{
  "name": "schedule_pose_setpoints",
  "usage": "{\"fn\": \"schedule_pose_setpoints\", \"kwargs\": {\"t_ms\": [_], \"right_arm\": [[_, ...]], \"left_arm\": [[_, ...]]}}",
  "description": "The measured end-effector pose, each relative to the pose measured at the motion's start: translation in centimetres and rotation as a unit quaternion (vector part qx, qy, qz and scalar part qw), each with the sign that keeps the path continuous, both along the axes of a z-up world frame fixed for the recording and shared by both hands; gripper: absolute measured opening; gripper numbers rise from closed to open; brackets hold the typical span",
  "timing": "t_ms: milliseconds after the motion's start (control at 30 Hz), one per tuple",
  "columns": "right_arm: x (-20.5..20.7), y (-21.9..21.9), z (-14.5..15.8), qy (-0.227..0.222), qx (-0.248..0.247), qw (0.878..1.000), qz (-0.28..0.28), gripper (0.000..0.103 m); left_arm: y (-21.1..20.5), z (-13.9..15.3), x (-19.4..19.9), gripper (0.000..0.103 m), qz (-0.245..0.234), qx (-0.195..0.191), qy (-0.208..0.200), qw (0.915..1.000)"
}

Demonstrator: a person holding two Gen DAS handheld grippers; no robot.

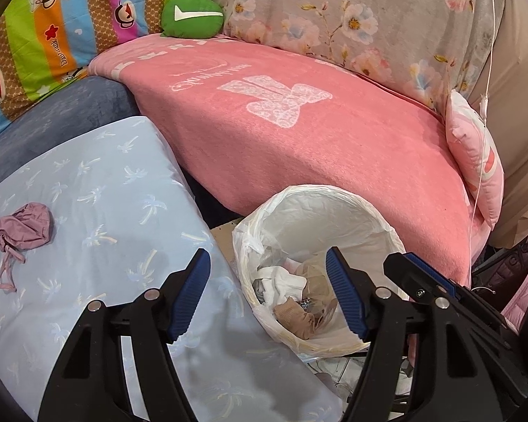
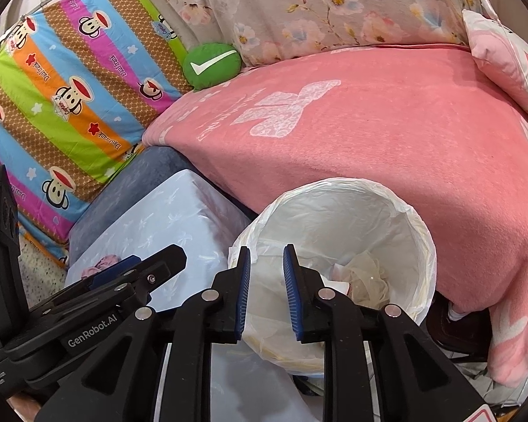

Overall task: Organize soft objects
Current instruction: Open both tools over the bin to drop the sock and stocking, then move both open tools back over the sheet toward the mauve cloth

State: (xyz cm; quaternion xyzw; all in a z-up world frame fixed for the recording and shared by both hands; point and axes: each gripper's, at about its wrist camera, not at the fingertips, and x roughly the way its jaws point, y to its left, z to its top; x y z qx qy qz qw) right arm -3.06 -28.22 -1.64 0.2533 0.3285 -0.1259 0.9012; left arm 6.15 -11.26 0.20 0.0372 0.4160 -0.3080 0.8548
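A crumpled mauve garment (image 1: 24,228) with a loose strap lies on a pale blue palm-print cloth (image 1: 98,193). In the right wrist view the mauve garment (image 2: 104,262) peeks out behind the left gripper. Beside the cloth stands a round bin with a white liner (image 1: 320,211), holding white cloth (image 1: 285,281) and a tan stocking (image 1: 295,313). My left gripper (image 1: 265,256) is wide open and empty over the bin's left rim. My right gripper (image 2: 266,251) hovers at the bin's (image 2: 352,218) near rim, jaws a narrow gap apart with nothing between them.
A pink blanket (image 1: 316,133) covers the seat behind the bin. A green cushion with a white tick (image 1: 192,16) and a small pink pillow (image 1: 475,161) rest on it. Floral fabric (image 1: 352,10) and a striped cartoon-print cover (image 2: 70,98) form the backdrop. A blue-grey cushion (image 1: 63,112) lies under the cloth.
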Motion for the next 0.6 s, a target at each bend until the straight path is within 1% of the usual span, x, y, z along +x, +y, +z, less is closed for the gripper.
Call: {"fn": "schedule_pose_setpoints", "kwargs": {"t_ms": [167,300,600], "right_arm": [[0.3,0.4,0.2,0.0,-0.003,1.0,0.004,0.021],[0.5,0.8,0.3,-0.001,-0.008,1.0,0.008,0.025],[1.5,2.2,0.6,0.002,-0.016,1.0,0.022,0.025]], "left_arm": [[0.7,0.1,0.3,0.066,0.009,-0.002,0.001,1.0],[1.5,0.1,0.5,0.066,0.016,-0.004,0.002,0.9999],[3.1,0.0,1.2,0.066,0.035,-0.01,0.005,0.9993]]}}
